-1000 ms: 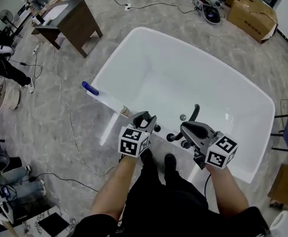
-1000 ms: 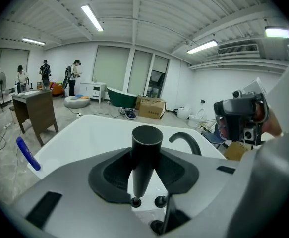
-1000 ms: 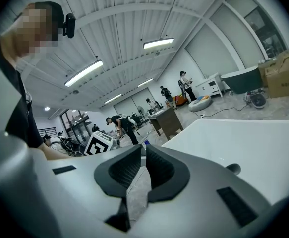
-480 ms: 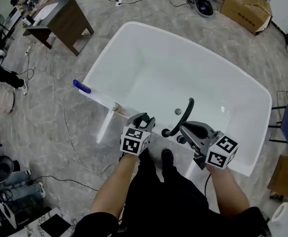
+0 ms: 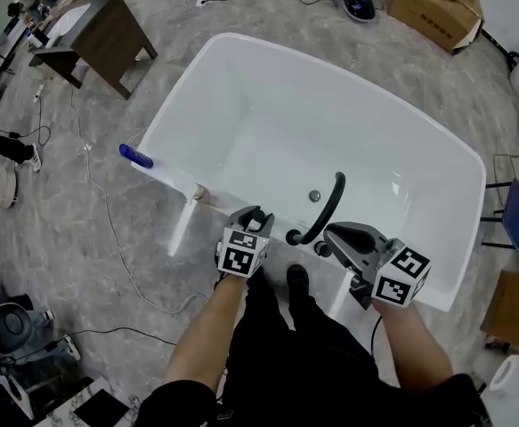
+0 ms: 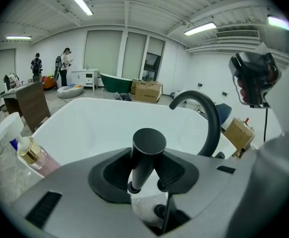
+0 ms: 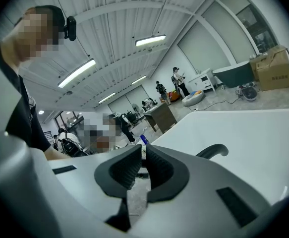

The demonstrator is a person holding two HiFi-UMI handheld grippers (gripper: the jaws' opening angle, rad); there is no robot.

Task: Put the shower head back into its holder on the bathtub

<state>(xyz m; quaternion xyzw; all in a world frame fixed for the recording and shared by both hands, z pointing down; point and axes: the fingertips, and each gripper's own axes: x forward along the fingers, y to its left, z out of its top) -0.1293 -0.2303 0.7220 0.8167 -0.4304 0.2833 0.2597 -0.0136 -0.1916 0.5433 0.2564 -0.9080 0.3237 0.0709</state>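
The white bathtub [image 5: 437, 163] lies ahead of me, and a black curved spout [image 5: 327, 205] rises from its near rim. In the left gripper view a black cylindrical shower head handle [image 6: 147, 150] stands upright between the pads, and my left gripper [image 6: 146, 168] is shut on it. That left gripper [image 5: 254, 218] hangs just over the near rim, left of the spout [image 6: 206, 119]. Small black fittings [image 5: 293, 237] sit at the spout's base. My right gripper [image 5: 332, 232] hovers right of the spout; its jaws [image 7: 142, 165] are shut with nothing in them.
A blue-capped bottle [image 5: 136, 156] and a gold-capped bottle [image 5: 197, 193] stand on the rim at the left. A wooden table [image 5: 99, 34] and cardboard boxes [image 5: 433, 5] stand beyond the tub. Cables run over the floor. People stand far off.
My left gripper has sunk toward the tub's near rim with the shower head still in it. The right gripper has hardly moved.
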